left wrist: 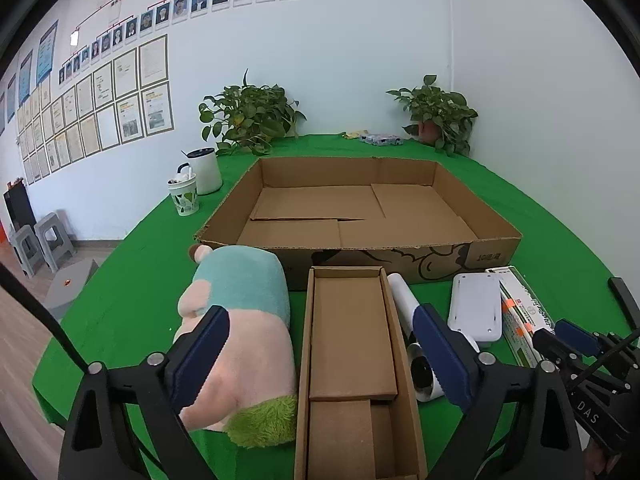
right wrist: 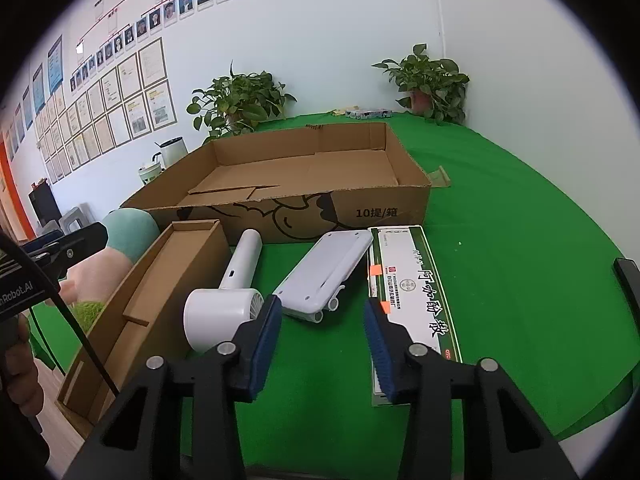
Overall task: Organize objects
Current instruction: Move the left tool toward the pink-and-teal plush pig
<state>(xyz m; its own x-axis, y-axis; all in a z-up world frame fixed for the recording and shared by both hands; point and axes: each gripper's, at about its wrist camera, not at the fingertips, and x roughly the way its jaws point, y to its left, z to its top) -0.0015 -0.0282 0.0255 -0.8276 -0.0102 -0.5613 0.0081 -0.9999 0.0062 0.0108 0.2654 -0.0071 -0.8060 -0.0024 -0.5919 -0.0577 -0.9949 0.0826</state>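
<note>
a bright green desk [left wrist: 132, 300] fills the lower frame. centre, a brown cardboard tray [left wrist: 496, 246] with a black cartoon outline. lower left, a plush toy [left wrist: 240, 320] in teal, pale pink and grass green. lower right, a white hair dryer [right wrist: 224, 316] and a white and dark green box [right wrist: 416, 292] with orange tabs.

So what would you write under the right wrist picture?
Open right gripper hovers over the green table, near a white hair dryer, white case and medicine box.

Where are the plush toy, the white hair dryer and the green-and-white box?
plush toy [left wrist: 244, 344]: left wrist view, pink body.
white hair dryer [right wrist: 224, 316]: right wrist view, round head.
green-and-white box [right wrist: 412, 276]: right wrist view, printed top.
</note>
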